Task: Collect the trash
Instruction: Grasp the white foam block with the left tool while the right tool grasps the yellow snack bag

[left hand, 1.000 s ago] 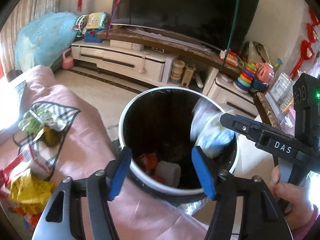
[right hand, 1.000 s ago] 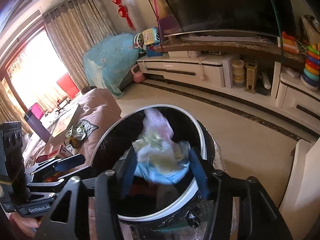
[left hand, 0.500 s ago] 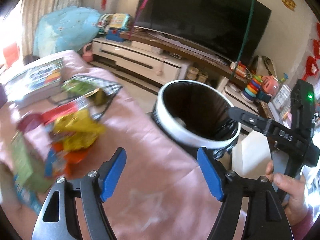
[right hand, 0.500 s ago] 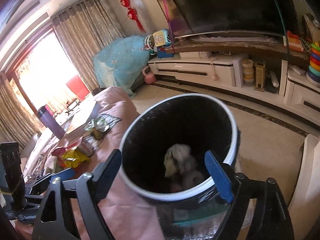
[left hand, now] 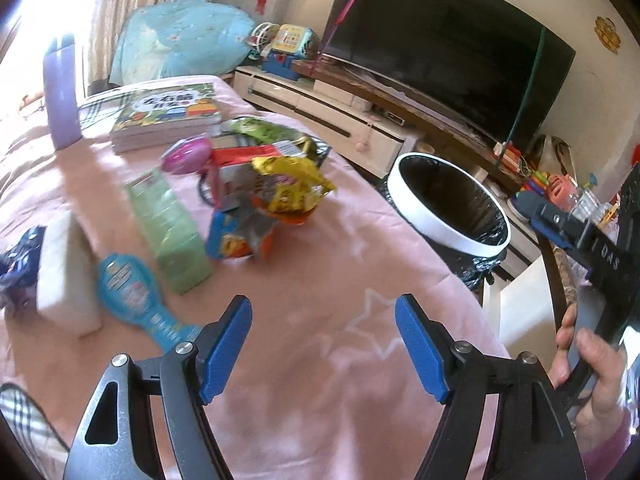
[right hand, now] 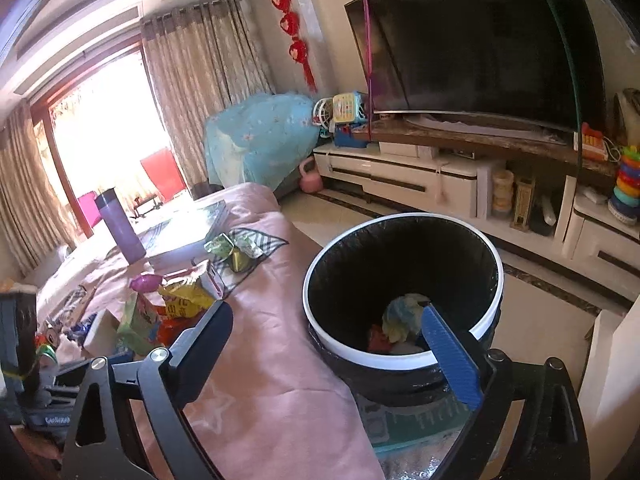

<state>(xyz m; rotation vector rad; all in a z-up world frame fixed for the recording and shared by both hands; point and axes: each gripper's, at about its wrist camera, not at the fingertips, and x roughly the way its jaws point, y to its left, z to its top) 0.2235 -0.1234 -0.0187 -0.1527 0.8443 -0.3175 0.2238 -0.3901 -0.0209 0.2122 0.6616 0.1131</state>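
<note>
Both claws wide open, nothing held. Left claw [left hand: 323, 342] hovers over the pink tabletop [left hand: 320, 280], short of the wrapper pile; right claw [right hand: 344, 350] sits at the bin [right hand: 404, 362] rim. Next target looks like the yellow wrapper [left hand: 290, 186], left of the bin and topmost on the pile. Approach from above and pinch the crumpled peak. Avoid the green box [left hand: 170, 228] beside it, possibly not trash.

Pink blanket [left hand: 320, 280] — wrappers [left hand: 288, 188], green box [left hand: 170, 226], books [left hand: 168, 116], purple bottle [left hand: 60, 96]

Home living room, television [right hand: 480, 44], curtains [right hand: 200, 80], toys [left hand: 286, 46]
</note>
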